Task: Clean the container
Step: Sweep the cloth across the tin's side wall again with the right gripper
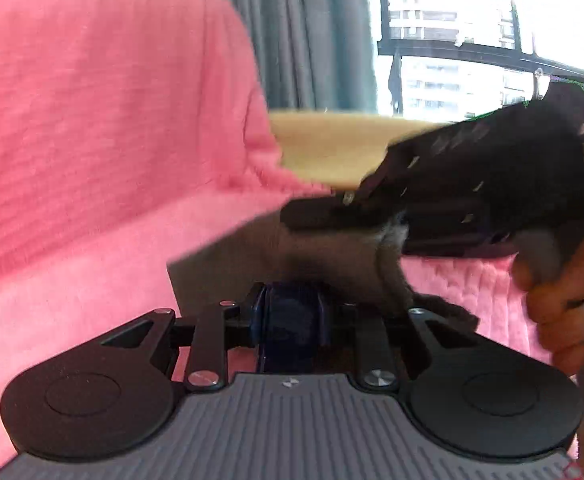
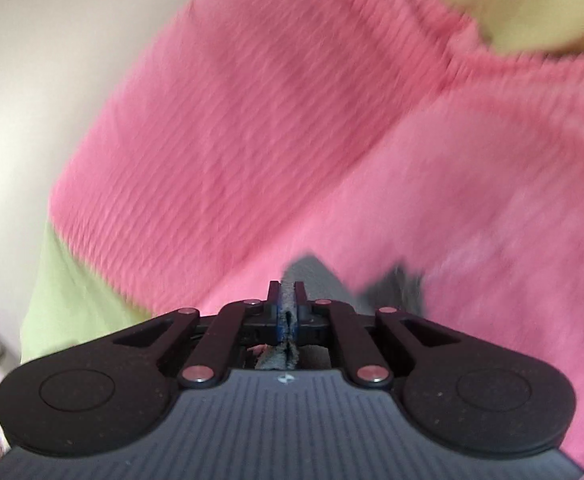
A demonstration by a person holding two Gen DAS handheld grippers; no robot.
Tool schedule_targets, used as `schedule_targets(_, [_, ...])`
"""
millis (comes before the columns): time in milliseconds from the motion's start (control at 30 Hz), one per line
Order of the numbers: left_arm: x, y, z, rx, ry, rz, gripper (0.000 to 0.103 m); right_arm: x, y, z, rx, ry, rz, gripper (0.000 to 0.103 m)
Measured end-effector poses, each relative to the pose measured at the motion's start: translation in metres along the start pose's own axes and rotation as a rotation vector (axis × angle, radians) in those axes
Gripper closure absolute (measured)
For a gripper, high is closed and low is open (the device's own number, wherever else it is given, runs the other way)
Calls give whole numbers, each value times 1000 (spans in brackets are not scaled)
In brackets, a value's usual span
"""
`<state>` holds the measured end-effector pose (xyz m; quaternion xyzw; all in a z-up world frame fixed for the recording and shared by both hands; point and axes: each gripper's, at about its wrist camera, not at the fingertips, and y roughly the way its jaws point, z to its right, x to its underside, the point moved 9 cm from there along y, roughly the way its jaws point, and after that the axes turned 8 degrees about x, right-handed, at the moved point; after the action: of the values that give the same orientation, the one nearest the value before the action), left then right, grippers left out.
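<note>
The pink towel is the biggest thing here. It fills the left wrist view from 12 round to 7 o'clock, and most of the right wrist view too.

Next in size is the container, a pale yellow body that I take to be the task's thing. It shows just above centre in the left view, with the towel draped over its left side. In the right view, yellow patches at 1 o'clock and 8 o'clock look like the same thing, so it sits mostly wrapped.

Your right gripper has its 2 fingers clamped together on the grey cloth, which pokes out ahead of the pads. In the left view that gripper comes in from 3 o'clock, your hand around its handle.

Your left gripper has its fingers drawn in, and the blur hides what sits between them.

My reading is that you are mid-wipe, with the cloth not yet on bare container. Next, expose the yellow surface, hold it steady with the left, and press the cloth flat against it. Keep that pinch firm, or the cloth may slip out.
</note>
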<state>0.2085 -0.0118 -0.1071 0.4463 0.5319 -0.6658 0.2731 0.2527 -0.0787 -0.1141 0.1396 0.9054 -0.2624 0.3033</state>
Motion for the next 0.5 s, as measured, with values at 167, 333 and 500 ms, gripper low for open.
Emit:
schedule_targets(167, [19, -3, -4, -34, 34, -152, 74, 20, 9, -14, -28, -29, -57, 103])
schedule_targets(333, [20, 2, -10, -29, 5, -171, 74, 15, 18, -10, -53, 9, -55, 103])
schedule_targets(500, [26, -7, -2, -29, 12, -174, 73, 8, 26, -1, -28, 40, -30, 103])
